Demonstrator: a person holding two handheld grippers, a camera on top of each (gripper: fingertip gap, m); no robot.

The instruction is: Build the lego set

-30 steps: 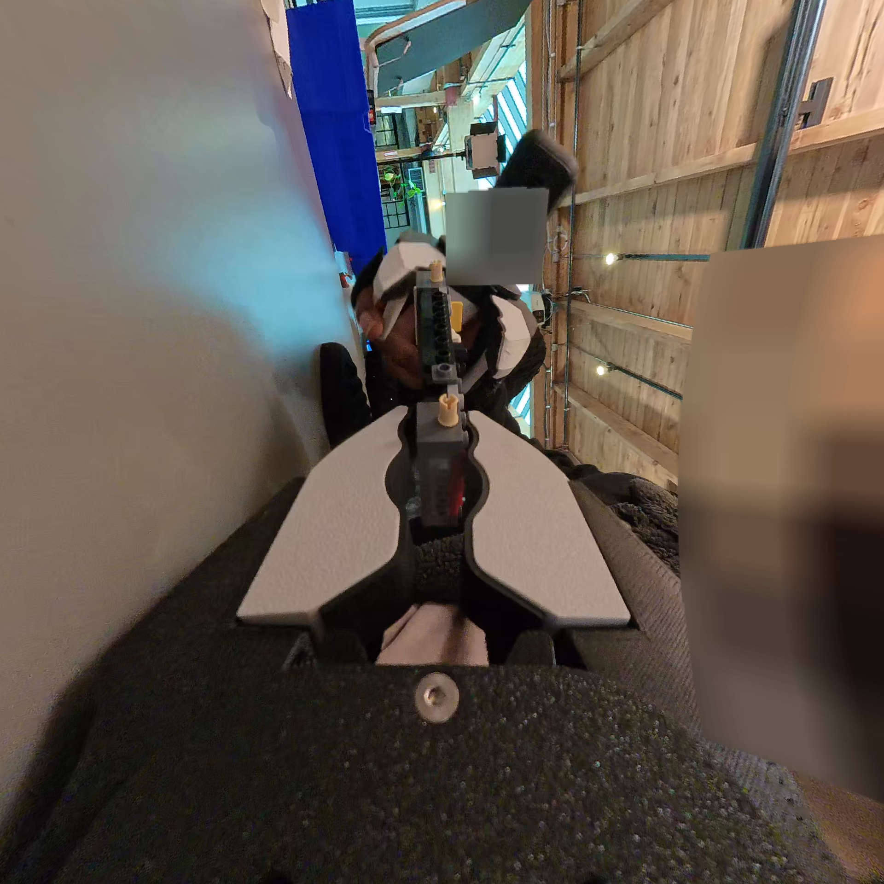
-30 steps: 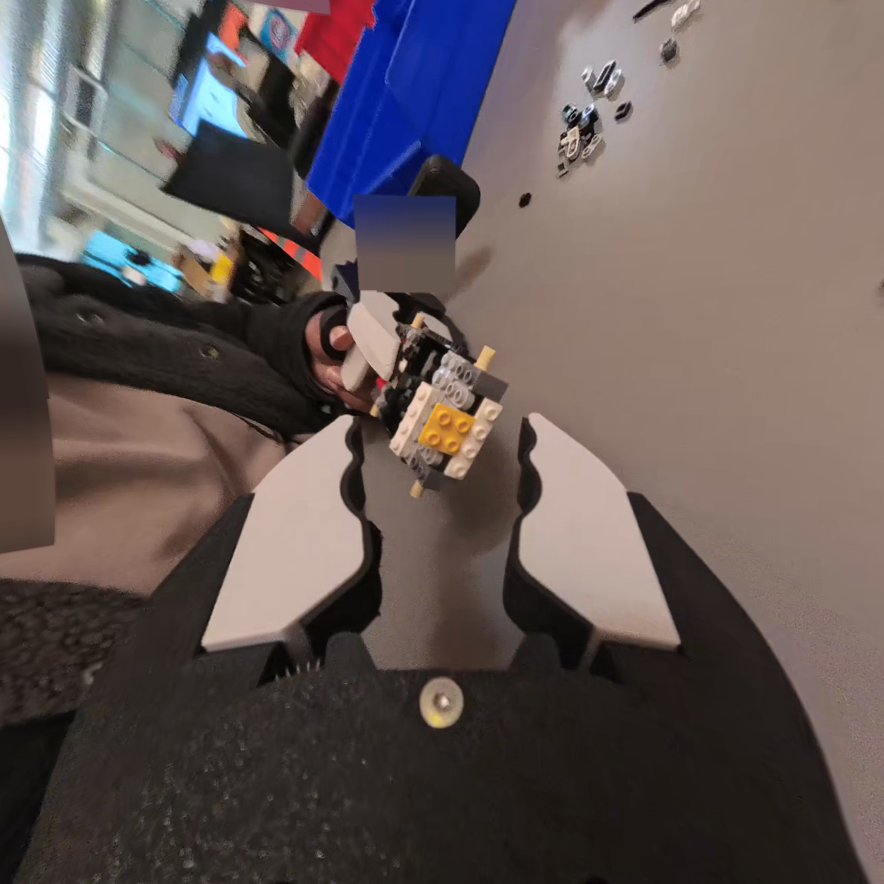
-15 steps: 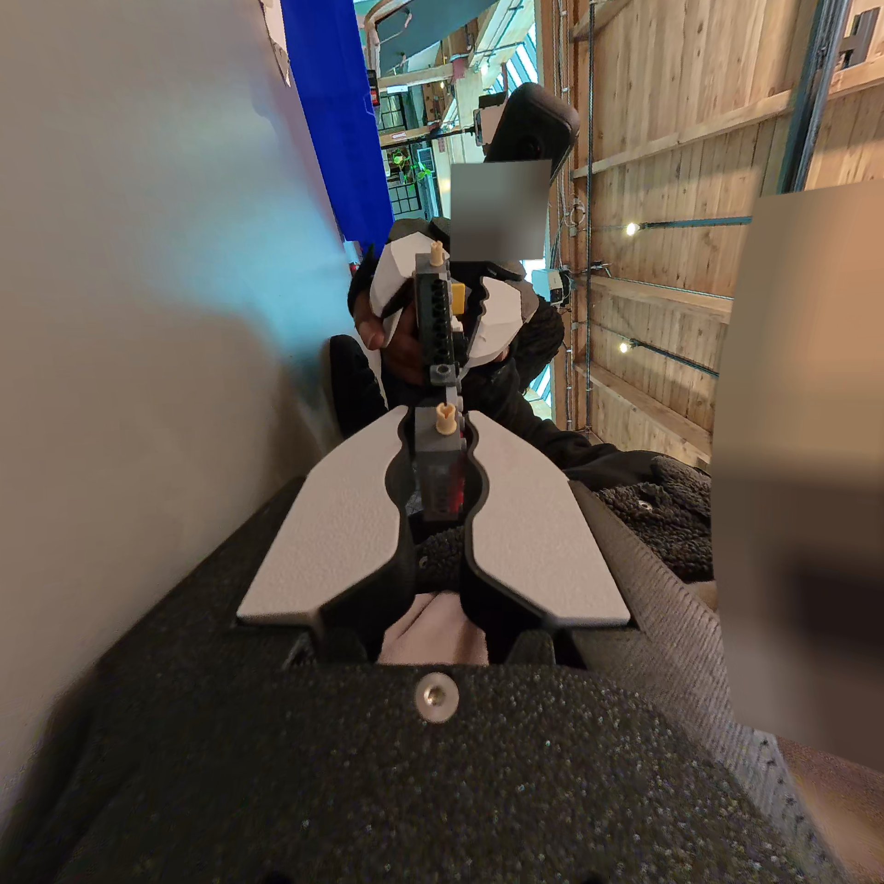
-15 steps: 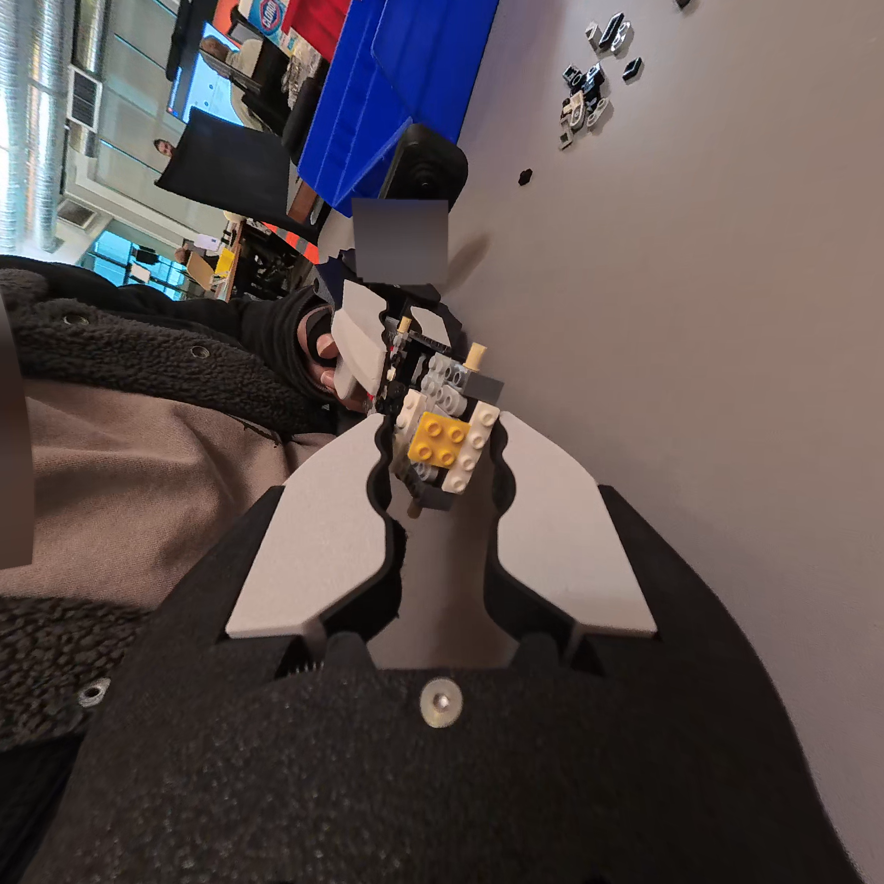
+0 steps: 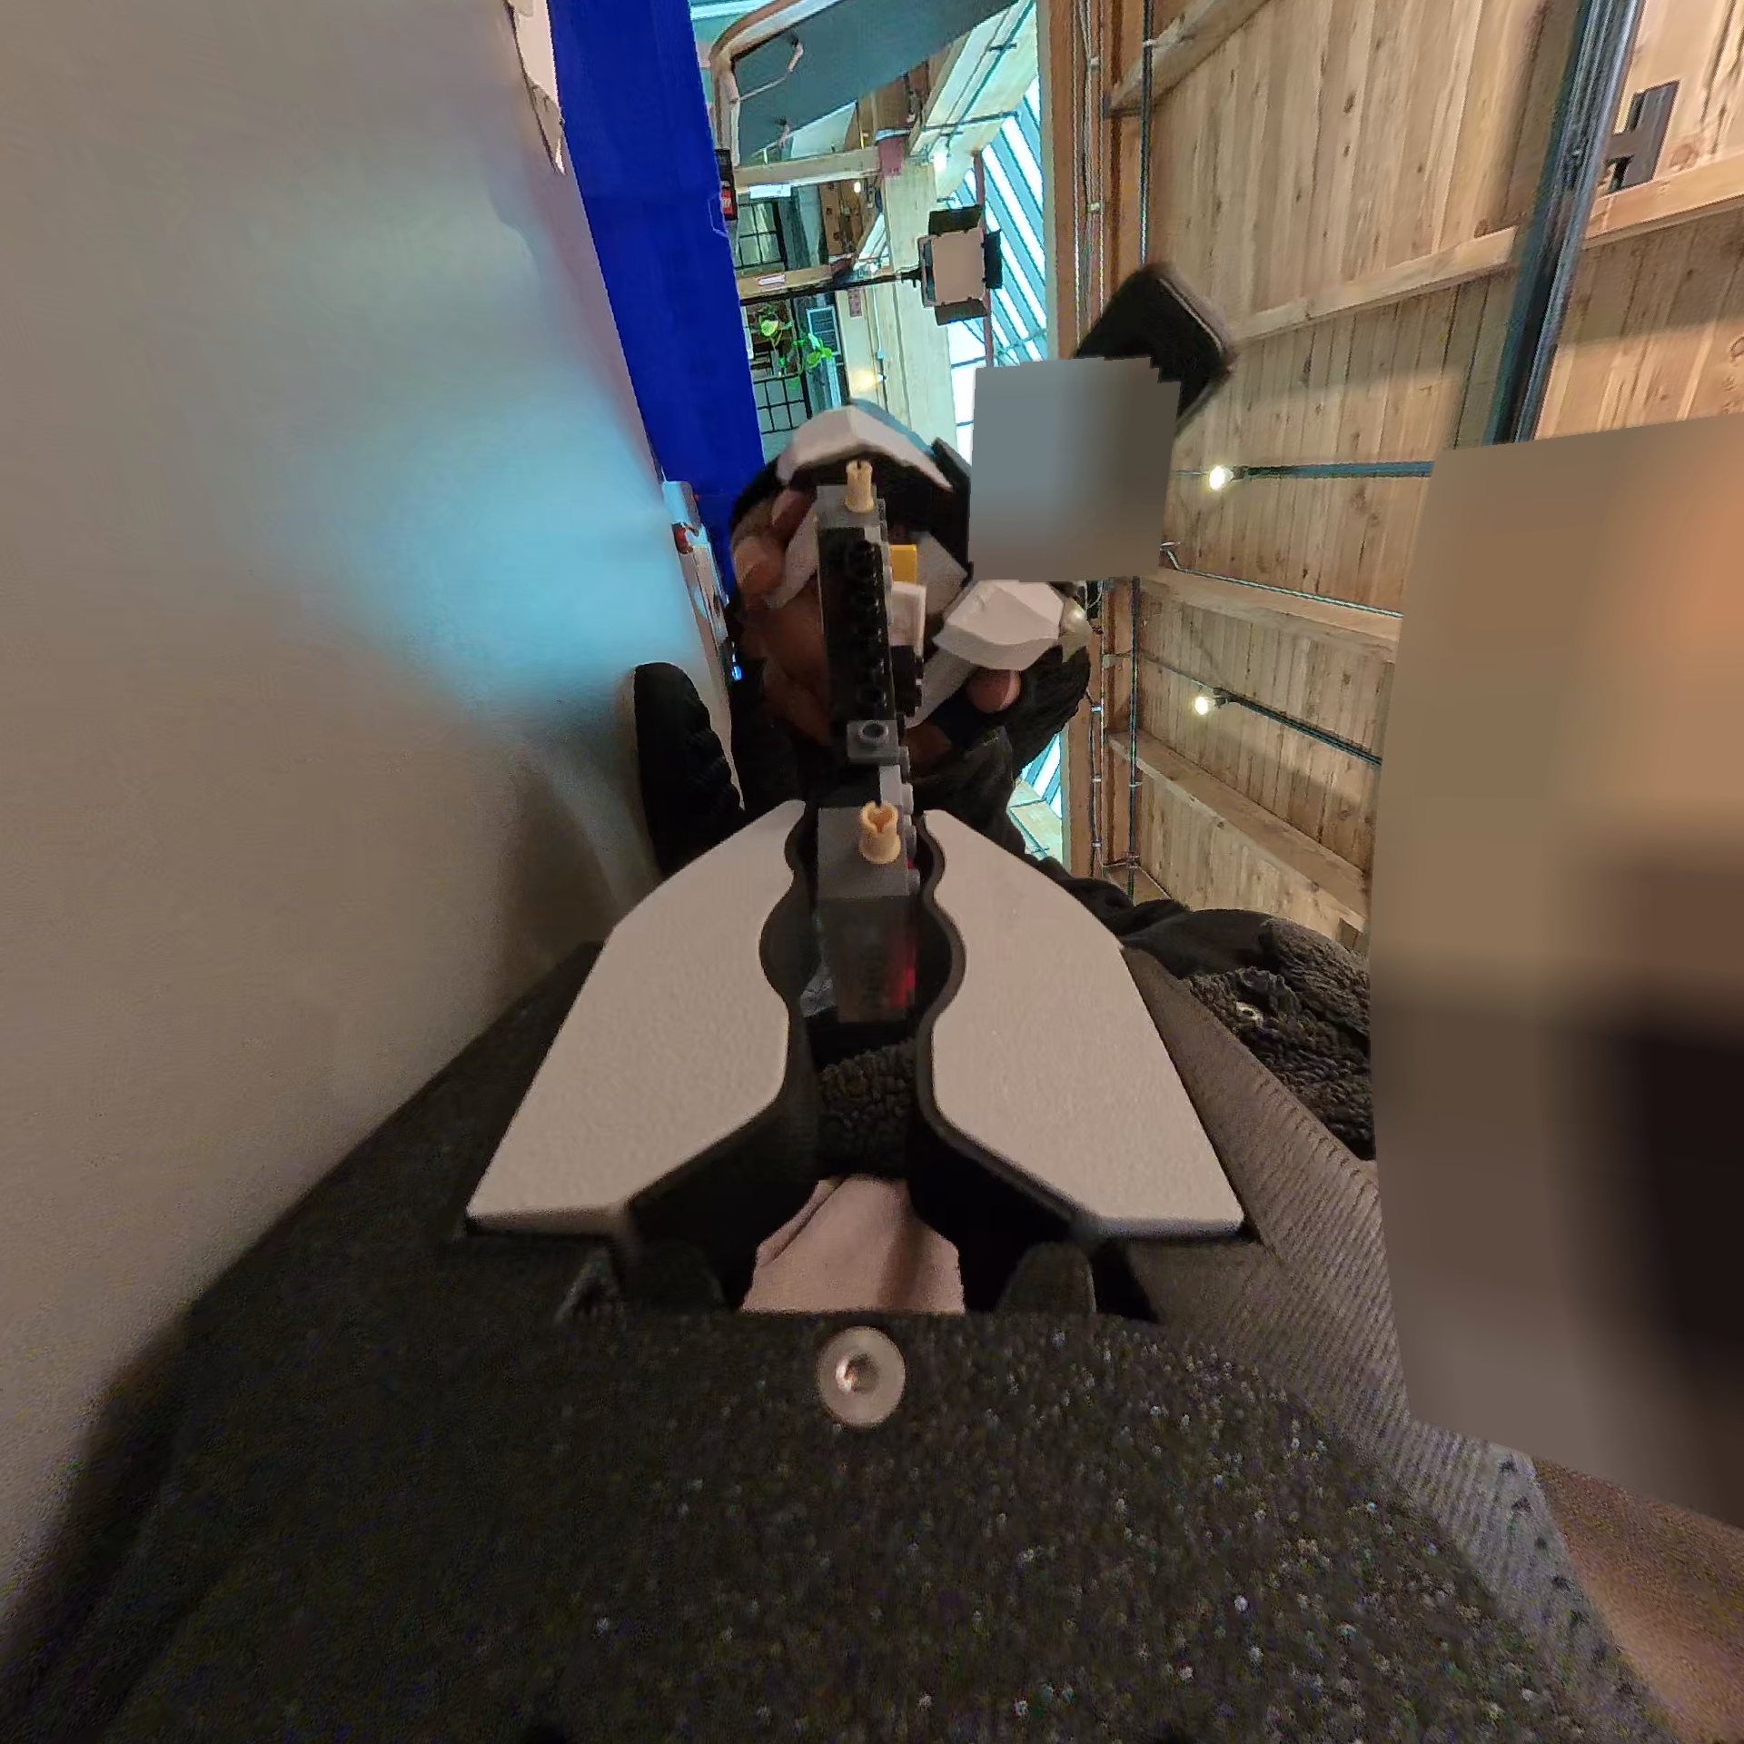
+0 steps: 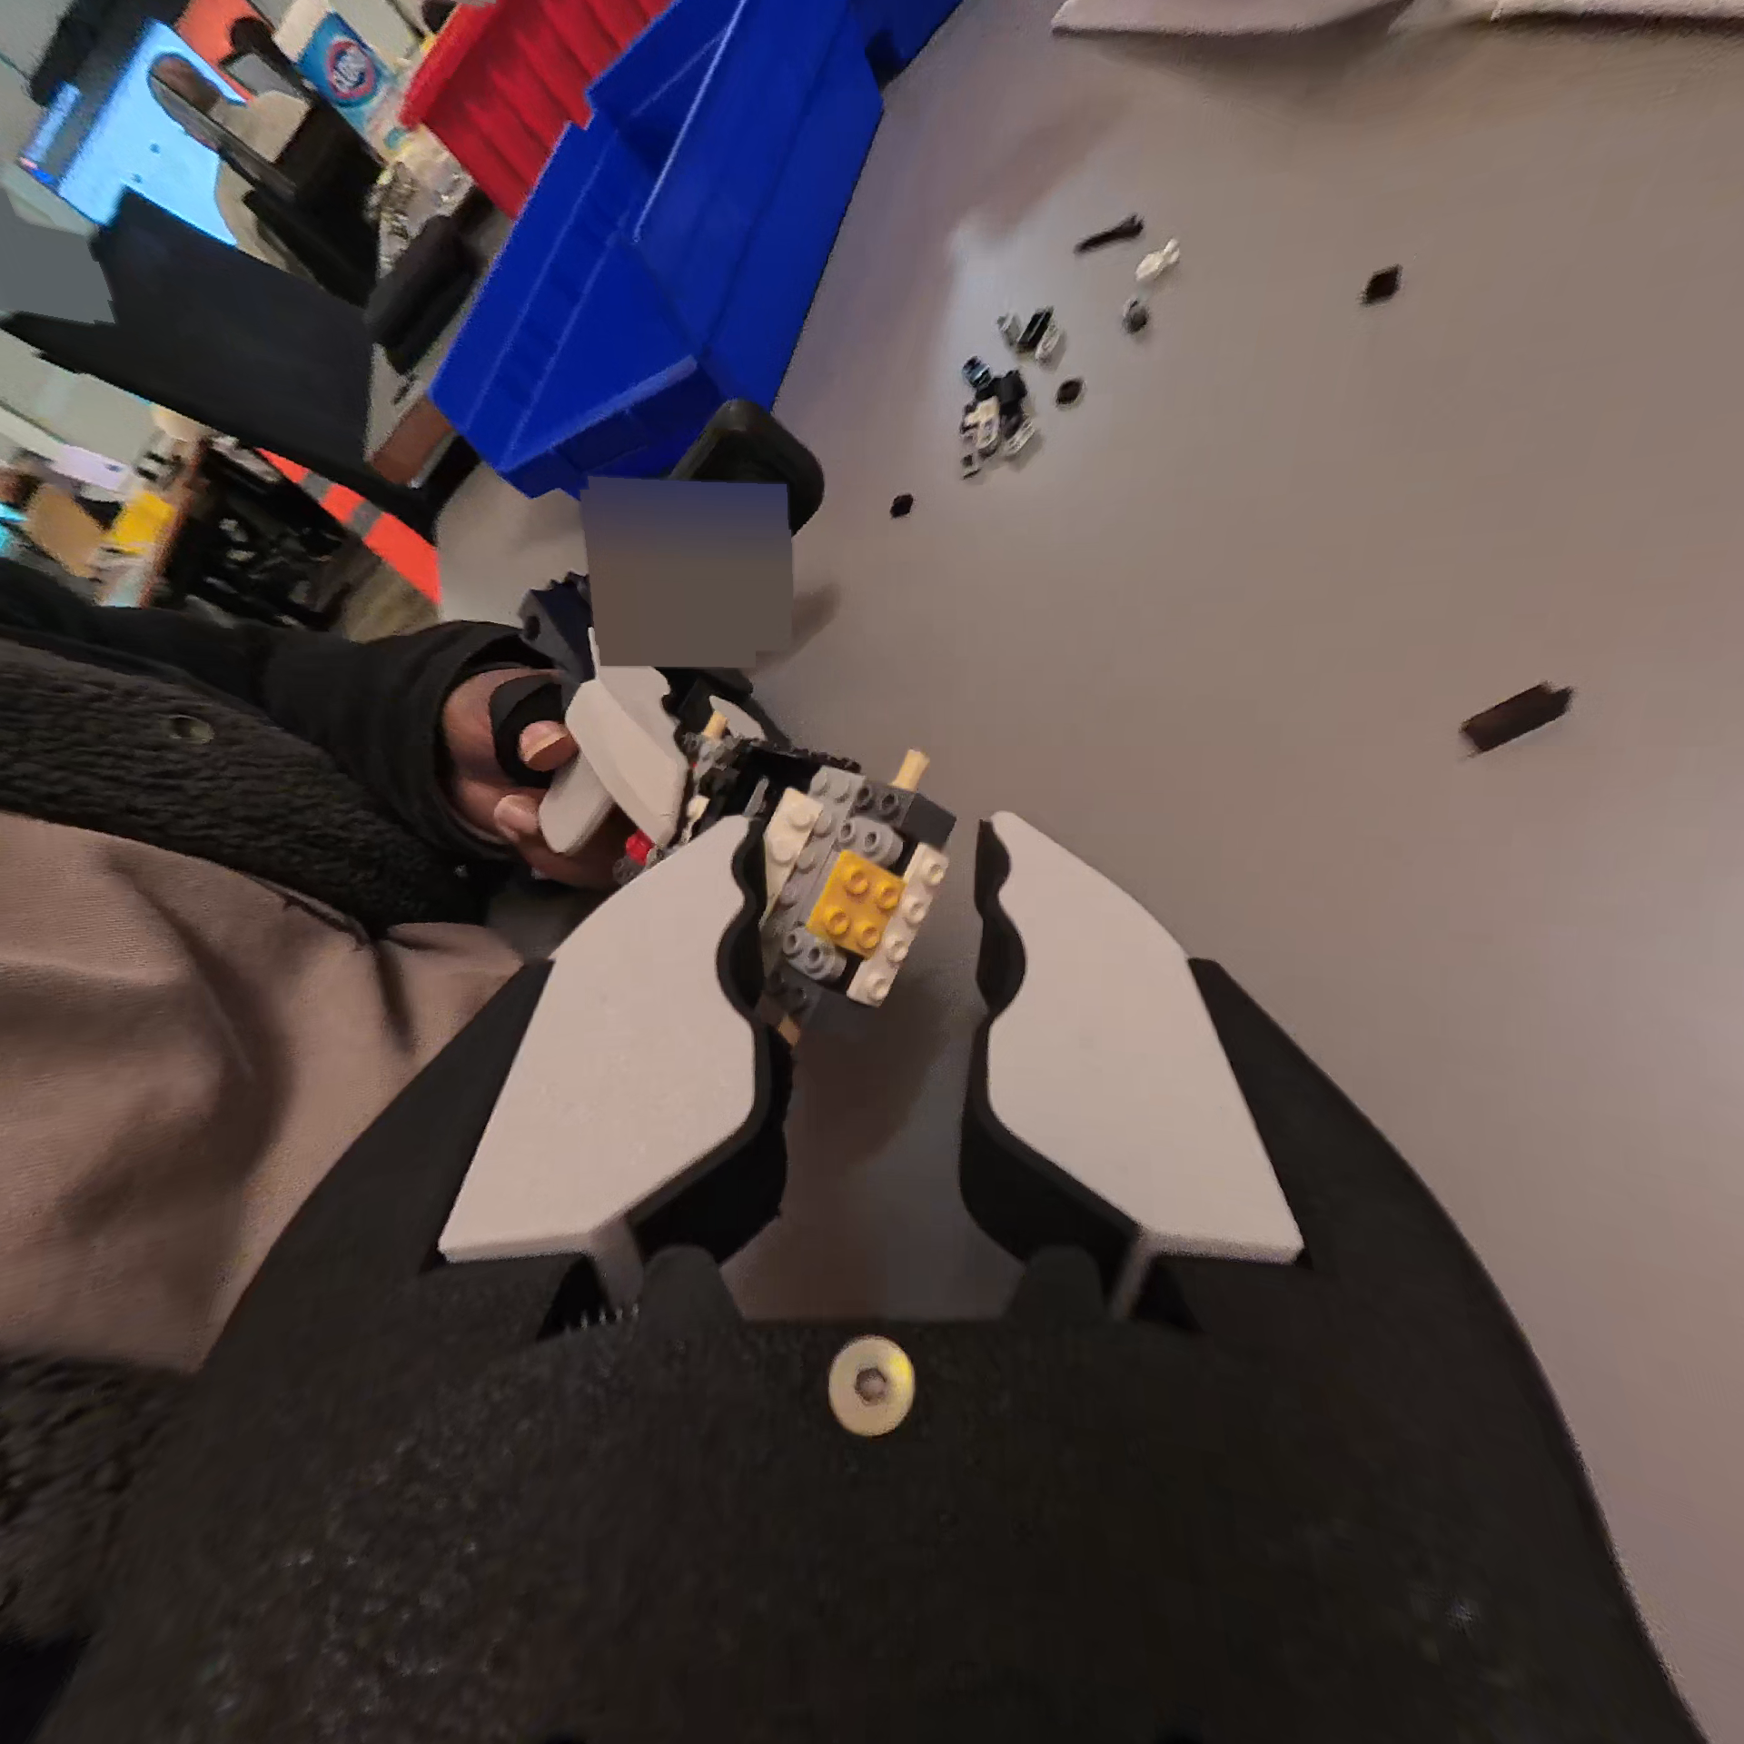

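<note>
Reopened from half a second ago, right gripper (image 6: pixel 863 840) flanks the grey, white, yellow-topped lego model (image 6: pixel 849 906); left gripper (image 5: pixel 863 830) clamps its end.

The little loose pieces (image 6: pixel 1005 406) far off on the gray surface (image 6: pixel 1321 585) are too small to tell apart, and a dark bar (image 6: pixel 1515 719) near them is smeared. The lego model (image 5: pixel 863 906) has its lower end tucked between the left hand-held gripper (image 5: pixel 863 849) fingers. The blue bins (image 6: pixel 661 245) run off the top edge.
</note>
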